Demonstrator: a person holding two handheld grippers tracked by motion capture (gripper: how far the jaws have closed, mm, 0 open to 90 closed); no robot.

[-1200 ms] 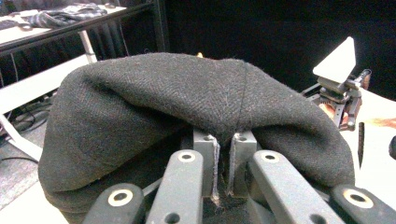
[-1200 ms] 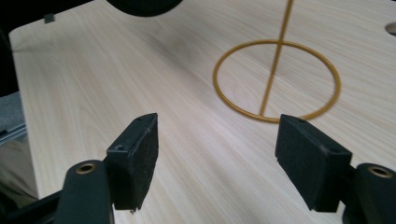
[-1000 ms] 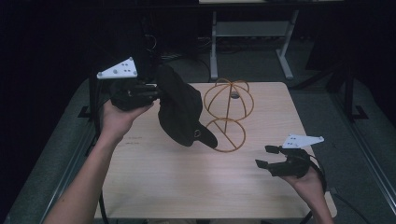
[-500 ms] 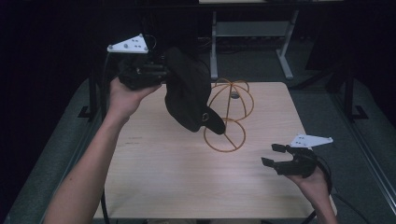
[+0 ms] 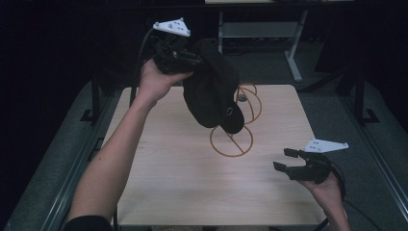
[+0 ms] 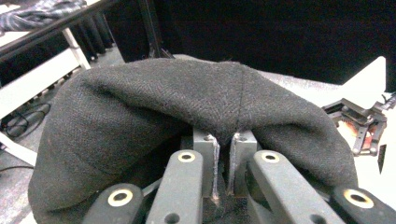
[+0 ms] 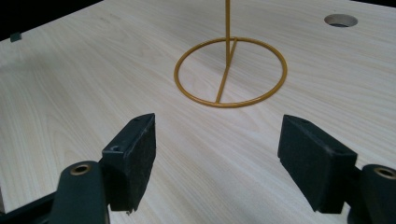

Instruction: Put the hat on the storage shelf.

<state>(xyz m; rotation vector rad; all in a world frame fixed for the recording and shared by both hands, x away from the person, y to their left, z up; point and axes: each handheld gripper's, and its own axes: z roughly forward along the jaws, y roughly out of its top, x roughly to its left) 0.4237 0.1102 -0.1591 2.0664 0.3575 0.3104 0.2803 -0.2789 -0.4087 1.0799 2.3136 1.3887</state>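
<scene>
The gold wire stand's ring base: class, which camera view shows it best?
The right gripper view: the ring base lies whole and close on the wooden table, beyond the open right gripper. The high view shows it smaller, partly behind the black cap.

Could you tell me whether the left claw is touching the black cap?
Touching. In the left gripper view, the left claw has its jaws pinched shut on a fold of the black cap, lifting it above the table.
</scene>
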